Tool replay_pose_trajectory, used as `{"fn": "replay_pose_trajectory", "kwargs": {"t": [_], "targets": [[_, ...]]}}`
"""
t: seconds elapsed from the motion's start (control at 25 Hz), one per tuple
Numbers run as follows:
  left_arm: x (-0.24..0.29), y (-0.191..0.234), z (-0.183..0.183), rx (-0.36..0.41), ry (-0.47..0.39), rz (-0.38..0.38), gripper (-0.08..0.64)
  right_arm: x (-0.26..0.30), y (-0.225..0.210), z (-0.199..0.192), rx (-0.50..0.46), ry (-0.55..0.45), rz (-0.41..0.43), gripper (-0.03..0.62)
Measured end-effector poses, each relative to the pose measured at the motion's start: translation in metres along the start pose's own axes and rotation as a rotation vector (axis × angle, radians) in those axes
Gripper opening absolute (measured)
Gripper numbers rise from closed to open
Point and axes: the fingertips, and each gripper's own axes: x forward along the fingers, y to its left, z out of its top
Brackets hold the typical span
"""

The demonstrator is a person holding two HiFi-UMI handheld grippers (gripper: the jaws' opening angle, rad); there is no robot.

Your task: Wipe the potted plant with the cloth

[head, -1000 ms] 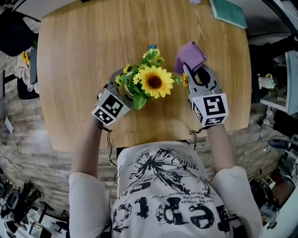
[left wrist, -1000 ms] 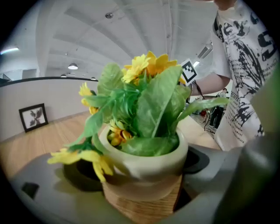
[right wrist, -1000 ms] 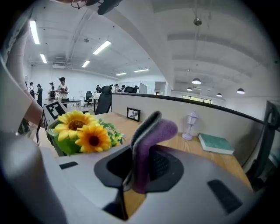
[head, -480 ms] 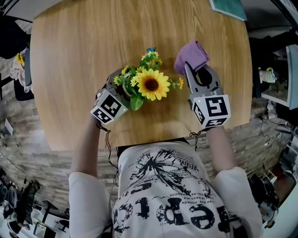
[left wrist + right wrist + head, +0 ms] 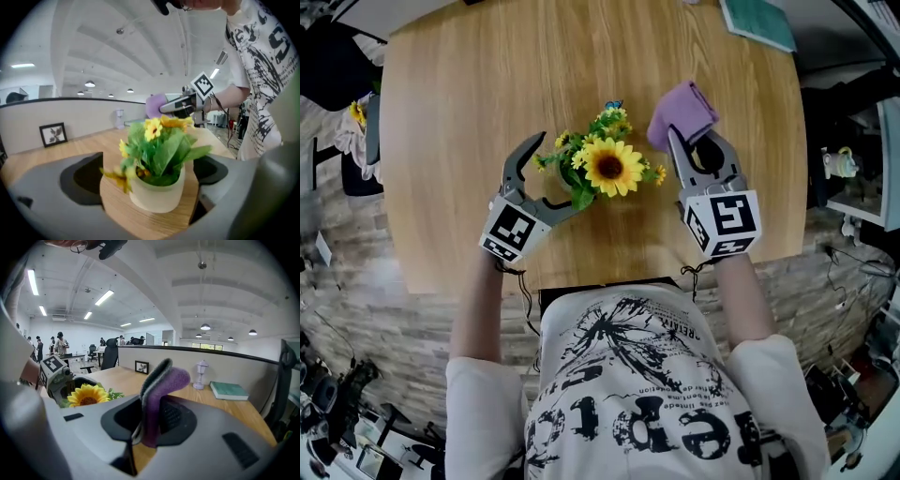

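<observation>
In the head view, a pale wood-grain bench [image 5: 478, 103] with rounded corners is standing over a grey stone-patterned floor [image 5: 384, 319]. The potted plant [image 5: 607, 167], a sunflower among small yellow blooms, is sitting toward the near edge, between the left claw [image 5: 562, 171] and the right claw [image 5: 694, 148].

In the left gripper view, the grey jaws have just been opening and are standing wide, flanking the smooth cream pot [image 5: 157, 192] without touching it. A framed picture [image 5: 53, 134] is standing by a low partition [image 5: 28, 122].

In the right gripper view, the jaws are clamping the folded, fuzzy purple cloth [image 5: 161, 394] upright. A teal book [image 5: 229, 390] and a small lamp [image 5: 201, 373] are resting behind.
</observation>
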Motion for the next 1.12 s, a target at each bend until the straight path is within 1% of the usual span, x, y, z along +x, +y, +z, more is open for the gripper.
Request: {"fn": "replay_pose_trajectory", "kwargs": {"t": [0.12, 0.16, 0.2, 0.36, 0.44, 0.56, 0.64, 0.68, 0.8, 0.92, 1.12], "targets": [[-0.023, 0.018, 0.030, -0.008, -0.076, 0.090, 0.589, 0.000, 0.008, 0.011, -0.005, -0.017, 0.006, 0.074], [-0.031, 0.022, 0.042, -0.010, -0.102, 0.121, 0.562, -0.003, 0.011, 0.014, -0.007, -0.022, 0.009, 0.074], [-0.038, 0.022, 0.056, -0.015, -0.130, 0.152, 0.519, -0.009, 0.013, 0.017, -0.011, -0.030, 0.012, 0.074], [-0.070, 0.021, 0.103, -0.080, -0.229, 0.286, 0.211, -0.034, 0.022, 0.031, -0.030, -0.069, 0.035, 0.074], [-0.085, 0.024, 0.118, -0.090, -0.254, 0.335, 0.151, -0.037, 0.029, 0.041, -0.031, -0.090, 0.049, 0.072], [-0.100, 0.029, 0.131, -0.082, -0.254, 0.394, 0.070, -0.038, 0.038, 0.056, -0.052, -0.121, 0.062, 0.072], [-0.110, 0.028, 0.141, -0.096, -0.260, 0.433, 0.015, -0.043, 0.043, 0.063, -0.071, -0.134, 0.069, 0.072], [-0.115, 0.028, 0.146, -0.107, -0.267, 0.449, 0.005, -0.045, 0.045, 0.066, -0.080, -0.141, 0.073, 0.072], [-0.124, 0.028, 0.156, -0.121, -0.280, 0.479, 0.005, -0.048, 0.051, 0.073, -0.106, -0.159, 0.085, 0.072], [-0.130, 0.029, 0.153, -0.117, -0.265, 0.487, 0.005, -0.049, 0.058, 0.077, -0.118, -0.172, 0.095, 0.071], [-0.135, 0.030, 0.148, -0.146, -0.250, 0.505, 0.003, -0.056, 0.061, 0.076, -0.116, -0.174, 0.100, 0.068]]}}
